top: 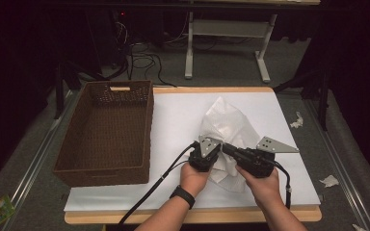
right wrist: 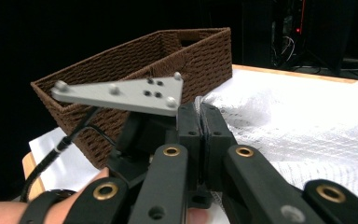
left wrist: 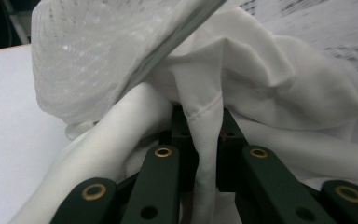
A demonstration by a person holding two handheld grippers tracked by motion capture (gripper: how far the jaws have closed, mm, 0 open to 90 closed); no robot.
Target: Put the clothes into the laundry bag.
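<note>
I am keeping the woven basket at the left of the high view; the white garment is lying centre-right, its long axis running from upper left to lower right. My left gripper is pinching a hem fold; my right gripper is pressed together on thin fabric. Risk: the thin fold may be slipping out under tension

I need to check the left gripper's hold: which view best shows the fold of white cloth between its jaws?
The left gripper view: a hemmed fold of the white cloth runs up between the left gripper's closed black jaws. The high view shows the cloth bunched between both grippers; the right gripper view shows its mesh surface.
</note>
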